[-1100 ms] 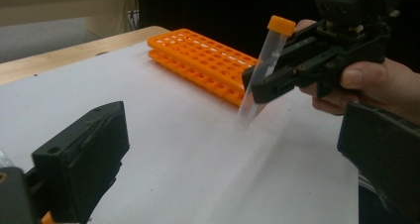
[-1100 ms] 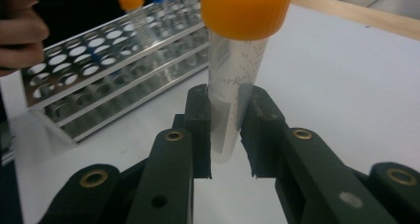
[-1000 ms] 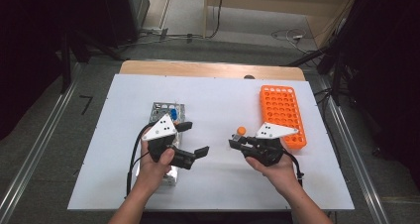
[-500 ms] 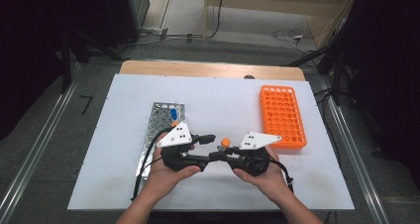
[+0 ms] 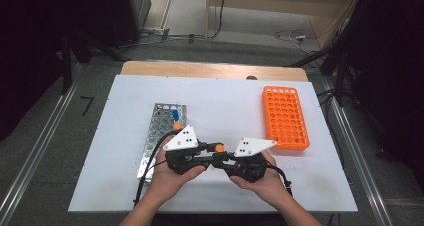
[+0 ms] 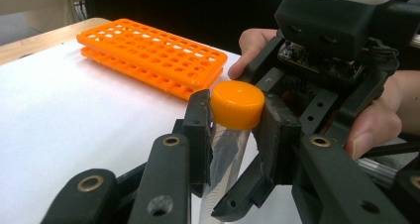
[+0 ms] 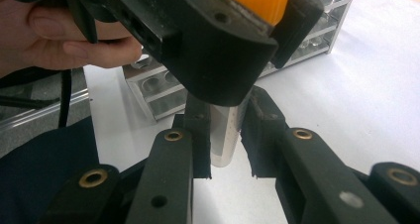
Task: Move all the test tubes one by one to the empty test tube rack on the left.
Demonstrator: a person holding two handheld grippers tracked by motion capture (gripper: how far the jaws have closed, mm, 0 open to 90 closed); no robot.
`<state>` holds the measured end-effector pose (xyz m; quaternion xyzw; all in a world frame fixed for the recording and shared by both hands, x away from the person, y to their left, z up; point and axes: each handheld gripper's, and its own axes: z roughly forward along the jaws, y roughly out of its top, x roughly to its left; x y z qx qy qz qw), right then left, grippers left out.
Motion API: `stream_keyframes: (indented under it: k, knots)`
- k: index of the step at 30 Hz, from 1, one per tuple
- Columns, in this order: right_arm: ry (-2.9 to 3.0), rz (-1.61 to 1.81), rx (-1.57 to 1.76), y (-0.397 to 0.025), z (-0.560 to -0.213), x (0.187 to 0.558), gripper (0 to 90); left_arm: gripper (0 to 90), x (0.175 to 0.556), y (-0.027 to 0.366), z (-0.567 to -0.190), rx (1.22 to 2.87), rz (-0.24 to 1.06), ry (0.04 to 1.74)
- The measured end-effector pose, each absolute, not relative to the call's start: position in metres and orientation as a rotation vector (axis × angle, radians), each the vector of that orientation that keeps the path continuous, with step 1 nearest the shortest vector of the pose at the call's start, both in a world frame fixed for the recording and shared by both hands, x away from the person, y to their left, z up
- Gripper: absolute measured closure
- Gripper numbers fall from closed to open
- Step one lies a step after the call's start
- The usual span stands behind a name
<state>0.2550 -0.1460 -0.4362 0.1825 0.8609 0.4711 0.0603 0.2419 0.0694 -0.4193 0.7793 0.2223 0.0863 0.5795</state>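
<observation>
A clear test tube (image 6: 225, 154) with an orange cap (image 5: 218, 148) is held between both grippers above the table's front middle. In the left gripper view my left gripper (image 6: 235, 120) is shut on the orange cap (image 6: 236, 104), and the tube hangs down between its jaws. In the right gripper view my right gripper (image 7: 225, 135) is shut on the clear tube body (image 7: 225, 127), just under the left jaws that pinch the cap (image 7: 255, 1). In the high view the left gripper (image 5: 212, 155) and right gripper (image 5: 222, 162) meet tip to tip.
An orange tube rack (image 5: 284, 117) lies at the right, with open holes. A metal rack (image 5: 162, 131) stands at the left, with a blue-capped tube (image 5: 175, 115) and an orange-capped one (image 5: 177, 127). The white mat (image 5: 225, 101) covers the table.
The grippers were apart, the right one carrying the orange-capped tube. Both moved toward the front middle, and the left gripper has shut on the cap.
</observation>
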Motion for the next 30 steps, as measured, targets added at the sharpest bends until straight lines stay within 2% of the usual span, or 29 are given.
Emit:
stream_keyframes:
  k: [4, 6, 14, 20, 24, 30]
  knots:
    - [2.606, 1.44, 0.546, -0.147, -0.436, 0.256, 71.6, 70.4, 0.241, 0.07, -0.419, 1.82, 0.221, 0.514]
    - [2.603, 1.441, 0.537, -0.148, -0.436, 0.255, 67.5, 70.4, 0.241, 0.071, -0.418, 1.813, 0.231, 0.519]
    - [2.587, 1.442, 0.553, -0.155, -0.433, 0.257, 27.2, 70.5, 0.241, 0.087, -0.411, 1.772, 0.262, 0.553]
    - [2.551, 1.451, 0.606, -0.17, -0.431, 0.262, 9.4, 70.5, 0.242, 0.104, -0.406, 1.737, 0.304, 0.594]
    - [2.537, 1.462, 0.645, -0.184, -0.43, 0.266, 0.0, 70.5, 0.242, 0.12, -0.403, 1.715, 0.34, 0.624]
    - [2.503, 1.481, 0.708, -0.21, -0.431, 0.269, 0.0, 70.5, 0.243, 0.143, -0.401, 1.675, 0.399, 0.681]
